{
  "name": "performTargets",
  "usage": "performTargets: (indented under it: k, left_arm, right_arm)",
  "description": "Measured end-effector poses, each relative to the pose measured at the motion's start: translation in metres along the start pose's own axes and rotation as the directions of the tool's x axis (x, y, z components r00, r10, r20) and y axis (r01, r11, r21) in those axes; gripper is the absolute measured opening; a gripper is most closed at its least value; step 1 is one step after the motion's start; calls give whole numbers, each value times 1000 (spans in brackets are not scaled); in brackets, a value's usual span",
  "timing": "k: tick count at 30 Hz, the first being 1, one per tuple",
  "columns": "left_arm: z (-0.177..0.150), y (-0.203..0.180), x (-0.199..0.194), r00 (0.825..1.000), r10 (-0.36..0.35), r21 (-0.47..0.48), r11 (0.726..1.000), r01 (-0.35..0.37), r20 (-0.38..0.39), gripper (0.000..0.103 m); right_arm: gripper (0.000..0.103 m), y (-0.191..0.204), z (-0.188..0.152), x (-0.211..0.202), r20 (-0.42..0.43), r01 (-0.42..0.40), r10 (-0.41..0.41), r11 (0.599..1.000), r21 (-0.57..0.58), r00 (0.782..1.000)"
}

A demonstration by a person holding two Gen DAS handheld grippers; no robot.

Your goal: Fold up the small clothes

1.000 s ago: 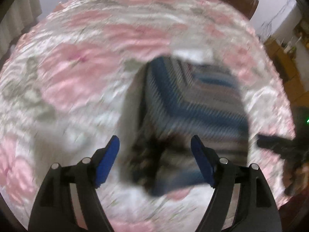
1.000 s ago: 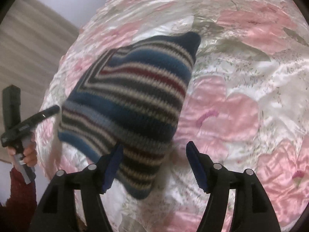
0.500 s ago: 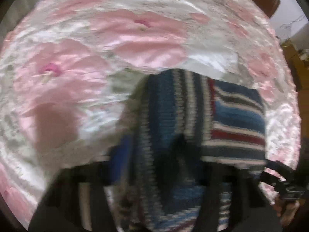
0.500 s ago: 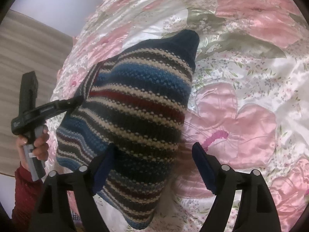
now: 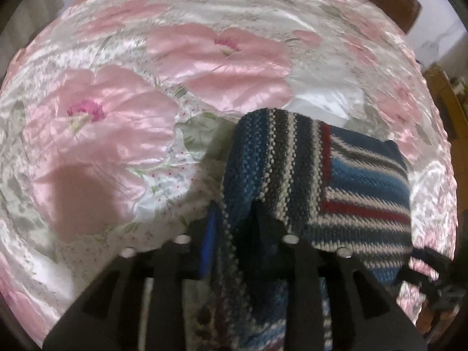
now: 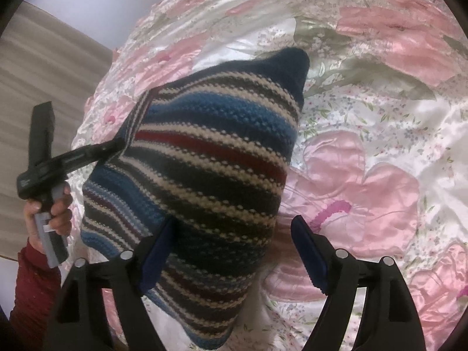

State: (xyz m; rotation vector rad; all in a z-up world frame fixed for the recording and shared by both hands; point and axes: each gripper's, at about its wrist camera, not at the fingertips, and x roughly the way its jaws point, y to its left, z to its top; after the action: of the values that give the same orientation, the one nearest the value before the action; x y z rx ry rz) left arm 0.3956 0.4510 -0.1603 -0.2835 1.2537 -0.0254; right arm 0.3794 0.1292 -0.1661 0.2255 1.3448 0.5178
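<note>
While the left gripper (image 5: 234,234) pinches an edge of the striped knit garment (image 6: 210,175) between closed jaws, the right gripper (image 6: 234,251) hovers with jaws spread (garment partly between them), over the floral bedspread (image 6: 380,146).

The left hand-held gripper (image 5: 234,231) is blurred, and the striped knit garment (image 5: 321,175) hides the inner face of its right finger. The garment's lower end runs off the bottom edge in the left wrist view. At that view's right edge, the right hand-held gripper (image 5: 433,263) is dark, smeared and cut off.
</note>
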Motion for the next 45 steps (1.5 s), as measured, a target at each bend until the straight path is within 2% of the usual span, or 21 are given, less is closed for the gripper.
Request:
performTargets:
  k: [1, 4, 8, 11, 14, 18, 21, 23, 24, 27, 29, 32, 37, 38, 40, 42, 45]
  left_arm:
    - [-3, 1, -6, 1000, -19, 5, 1000, 19, 5, 70]
    - [-14, 9, -14, 993, -120, 8, 993, 120, -24, 81]
    - [-30, 16, -4, 982, -168, 0, 986, 169, -89, 83]
    - [-35, 16, 9, 973, -203, -10, 979, 203, -110, 83]
    - [-33, 12, 27, 952, -266, -35, 964, 264, -153, 83]
    - [-35, 3, 45, 945, -269, -15, 963, 271, -187, 88]
    - [-35, 4, 55, 937, -282, -37, 959, 280, -206, 89]
    - [-36, 3, 55, 939, -272, -25, 962, 273, -210, 86]
    - [-37, 2, 55, 940, -267, -16, 963, 270, -210, 80]
    - [-37, 0, 53, 940, -269, -5, 962, 274, -212, 71]
    - [-37, -2, 51, 940, -271, 11, 960, 279, -209, 68]
    - [-39, -3, 48, 940, -272, 4, 960, 279, -207, 65]
    - [-41, -6, 48, 944, -258, -31, 966, 257, -205, 66]
    - [-42, -8, 45, 949, -250, -45, 968, 246, -190, 63]
    - [-45, -15, 38, 953, -245, -17, 969, 246, -180, 46]
    - [-50, -33, 27, 956, -238, 40, 968, 248, -174, 40]
    - [-60, -59, 12, 950, -264, 83, 956, 281, -166, 37]
  right_arm:
    - [81, 2, 0, -4, 6, 0, 0, 1000, -7, 1000]
    - [81, 6, -2, -12, 14, -5, 6, 1000, -26, 1000]
    - [82, 10, -4, -10, 1, -20, 20, 999, -28, 1000]
    - [82, 8, -4, -1, -15, -9, 9, 1000, -18, 1000]
    - [83, 6, -2, 8, -32, -26, 26, 1000, -3, 999]
    - [88, 1, 1, 22, -45, -49, 50, 999, 18, 998]
    - [90, -3, 0, 33, -53, -81, 84, 995, 53, 995]
    - [89, -7, 0, 40, -57, -113, 118, 990, 82, 991]
    - [88, -9, -1, 43, -58, -134, 140, 986, 97, 988]
    - [80, -10, -2, 42, -39, -150, 154, 984, 95, 987]
    - [69, -9, -3, 37, -31, -160, 163, 982, 97, 986]
    - [59, -6, -4, 27, -20, -176, 179, 980, 89, 984]
    - [54, 5, -5, 13, -15, -165, 166, 985, 55, 986]
    - [53, 7, -6, 11, -13, -168, 169, 984, 53, 986]
    - [52, 8, -8, 3, -7, -167, 167, 985, 46, 986]
    - [51, 8, -12, -7, 3, -151, 151, 988, 27, 989]
    - [51, 5, -17, -30, 28, -146, 146, 989, 6, 989]
